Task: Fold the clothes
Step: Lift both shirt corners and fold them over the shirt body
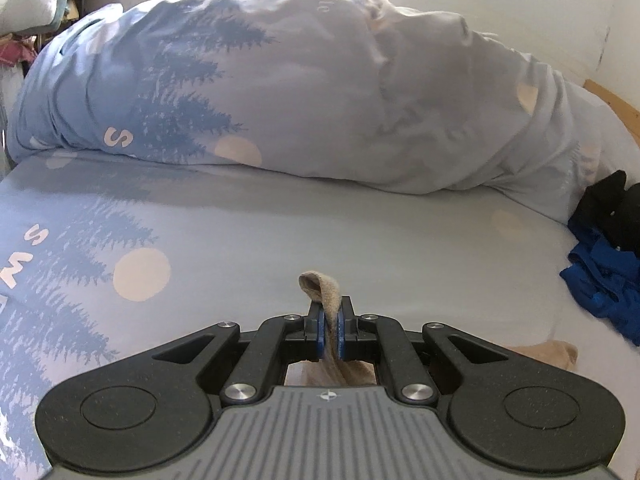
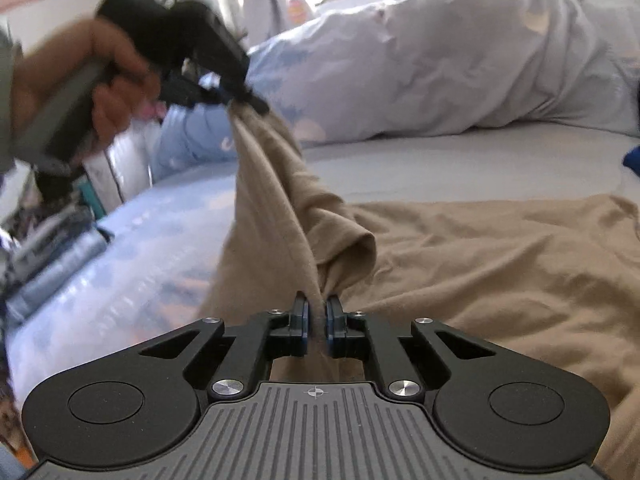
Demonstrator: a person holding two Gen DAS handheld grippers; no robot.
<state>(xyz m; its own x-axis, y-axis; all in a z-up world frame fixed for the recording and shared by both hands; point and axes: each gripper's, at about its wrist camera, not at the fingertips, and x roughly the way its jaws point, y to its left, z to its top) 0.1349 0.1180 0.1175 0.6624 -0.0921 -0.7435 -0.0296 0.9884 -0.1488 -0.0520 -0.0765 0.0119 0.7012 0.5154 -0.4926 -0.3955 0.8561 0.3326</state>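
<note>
Two hand-held grippers, left hand-held gripper (image 2: 248, 100) at upper left of the right wrist view, pinching one tan garment (image 2: 480, 264) spread over the bed (image 1: 360, 232), right hand-held gripper (image 2: 318, 320) at lower centre clamped on its edge, one blue duvet (image 1: 280, 88) behind, one blue-black clothes pile (image 1: 604, 256) far right.

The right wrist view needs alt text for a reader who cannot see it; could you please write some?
The right tongs pinch a tan garment spread on a bed. The left tongs, held in a hand, lift another part of it. A rumpled duvet lies behind.
</note>
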